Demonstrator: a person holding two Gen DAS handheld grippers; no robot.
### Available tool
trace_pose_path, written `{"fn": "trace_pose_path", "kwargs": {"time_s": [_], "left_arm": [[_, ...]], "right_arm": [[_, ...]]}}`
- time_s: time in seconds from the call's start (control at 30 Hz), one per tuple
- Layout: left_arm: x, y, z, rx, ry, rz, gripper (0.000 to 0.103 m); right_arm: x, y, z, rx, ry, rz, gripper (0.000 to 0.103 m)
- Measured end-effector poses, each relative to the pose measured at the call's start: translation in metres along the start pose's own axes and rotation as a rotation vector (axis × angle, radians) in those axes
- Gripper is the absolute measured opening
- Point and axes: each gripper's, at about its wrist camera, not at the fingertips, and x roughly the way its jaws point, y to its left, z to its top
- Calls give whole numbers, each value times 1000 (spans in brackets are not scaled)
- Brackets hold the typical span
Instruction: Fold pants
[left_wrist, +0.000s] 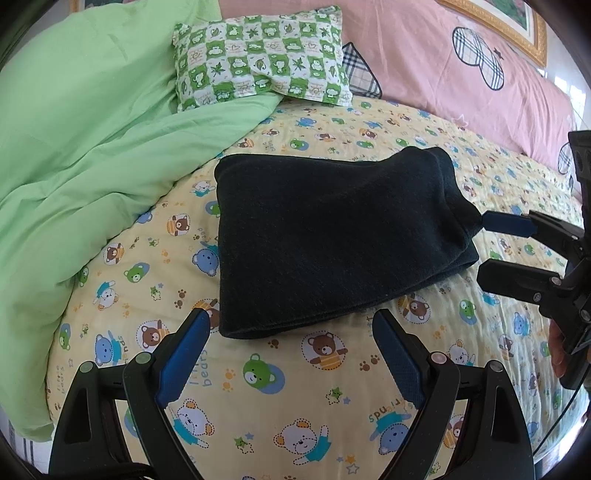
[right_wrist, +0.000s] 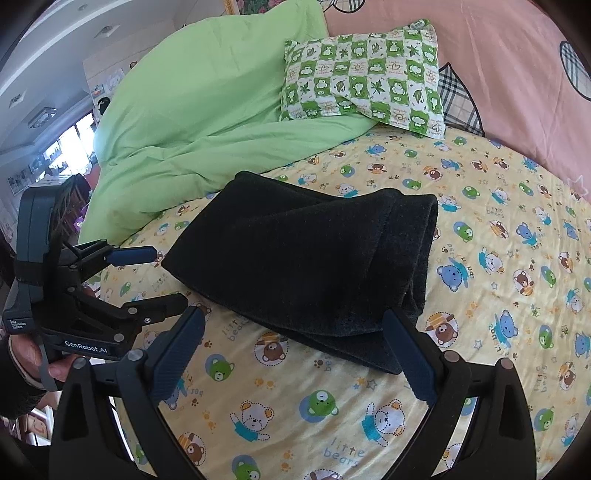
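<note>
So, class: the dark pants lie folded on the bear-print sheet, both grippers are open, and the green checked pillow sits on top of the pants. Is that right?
Not quite. The green checked pillow lies apart from the pants, up by the green duvet, as the left wrist view shows. Everything else holds.

A home bedroom: bear-print bed sheet (left_wrist: 295, 387), green duvet (left_wrist: 92, 147), checked pillow (left_wrist: 262, 66).
</note>
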Motion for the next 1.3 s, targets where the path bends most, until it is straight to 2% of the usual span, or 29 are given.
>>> {"fn": "trace_pose_path", "kwargs": {"time_s": [1.3], "left_arm": [[7,-1,3,4,20,15,90]], "right_arm": [[7,1,3,5,6,12,98]]}}
